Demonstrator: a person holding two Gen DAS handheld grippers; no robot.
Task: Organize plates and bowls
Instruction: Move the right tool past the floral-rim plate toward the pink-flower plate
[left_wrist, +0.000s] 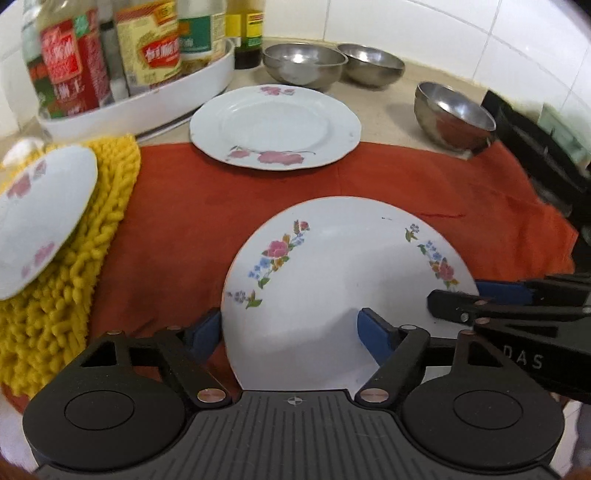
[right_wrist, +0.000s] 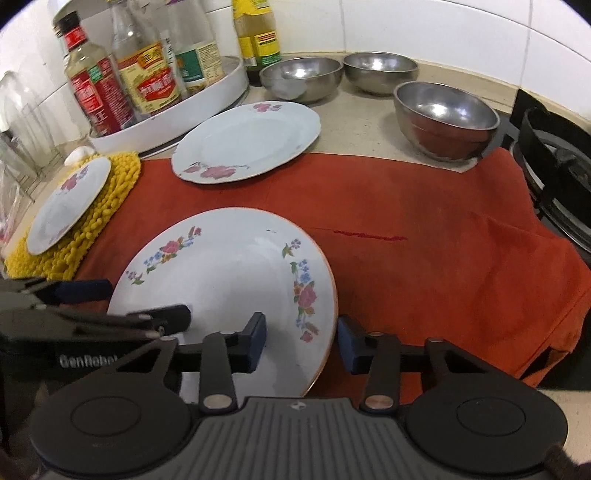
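A beige countertop (right_wrist: 354, 122) runs back to a wall of white tiles (right_wrist: 443, 26), and an orange-red cloth (right_wrist: 424, 206) is spread over its near part, drooping in folds at the right near a black stove grate (right_wrist: 554, 162). At the far left a round white tray (right_wrist: 207, 99) holds sauce bottles (right_wrist: 99, 92) with red, yellow and green labels. Three steel bowls (right_wrist: 301, 77) stand on the bare counter at the back, two side by side and a third nearer at the right, at the cloth's far edge. A shaggy yellow mat (right_wrist: 96, 225) lies at the left with a small pink-flowered plate (right_wrist: 68, 210) on it. A second pink-flowered plate (right_wrist: 245, 140) sits in the middle, half on the cloth and half on the counter. The nearest thing is a large white plate (left_wrist: 343, 273) on the cloth, with an orange rim line and sprays of pink, blue and yellow flowers along its border. The left gripper (left_wrist: 291, 328) straddles this plate's near left edge, one blue pad outside the rim and one over the plate's face; its pads do not visibly press the plate, so it reads as released. The right gripper (right_wrist: 301, 341) straddles the near right edge the same way, jaws narrower, one pad over the plate and one just outside the rim, with no clear squeeze showing.
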